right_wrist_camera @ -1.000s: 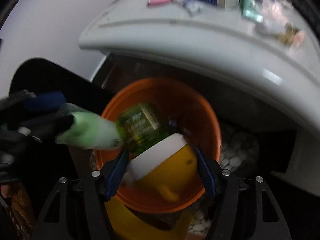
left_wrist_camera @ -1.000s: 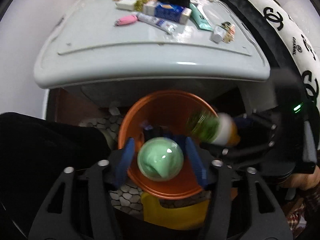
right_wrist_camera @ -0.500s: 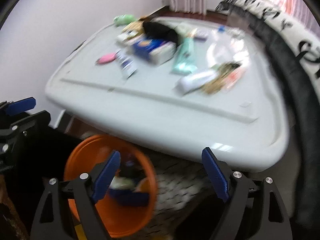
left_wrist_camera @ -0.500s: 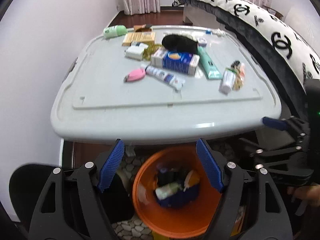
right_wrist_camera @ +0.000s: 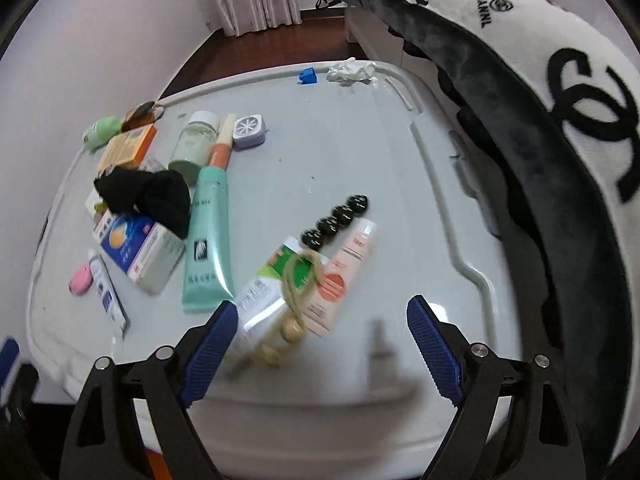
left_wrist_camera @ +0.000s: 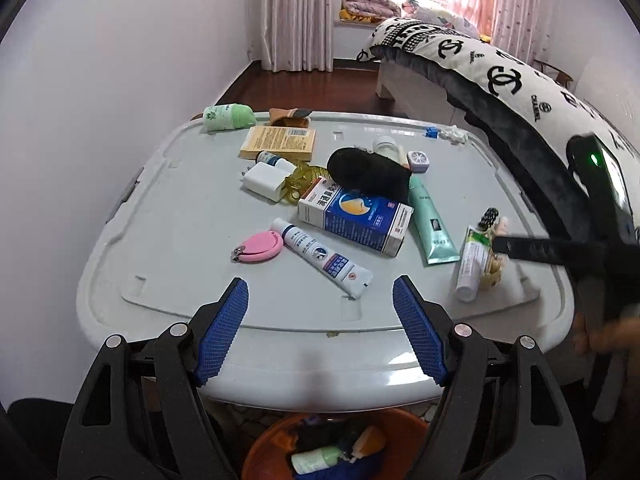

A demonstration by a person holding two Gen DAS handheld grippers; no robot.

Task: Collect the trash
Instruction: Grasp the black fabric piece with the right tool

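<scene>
My left gripper (left_wrist_camera: 320,328) is open and empty above the near edge of a grey plastic lid (left_wrist_camera: 200,240). In front of it lie a white-and-blue tube (left_wrist_camera: 320,256), a pink clipper (left_wrist_camera: 258,247) and a blue-and-white box (left_wrist_camera: 356,220). The orange bin (left_wrist_camera: 264,452) sits below the lid edge with a green bottle (left_wrist_camera: 316,459) and other items in it. My right gripper (right_wrist_camera: 320,348) is open and empty above the lid (right_wrist_camera: 360,160), close to a green-and-white tube (right_wrist_camera: 276,280), a beige cord with beads (right_wrist_camera: 296,300) and a pink-and-white tube (right_wrist_camera: 344,276).
A teal tube (right_wrist_camera: 206,240), a black cloth (right_wrist_camera: 148,194), a crumpled tissue (right_wrist_camera: 350,70), a small blue piece (right_wrist_camera: 307,76) and several small containers lie farther on the lid. A bed with a black-and-white cover (left_wrist_camera: 520,80) runs along the right. A white wall stands on the left.
Both grippers let go of their bottles into the orange bin, then rose and moved back over the lid. Both are now open and empty.
</scene>
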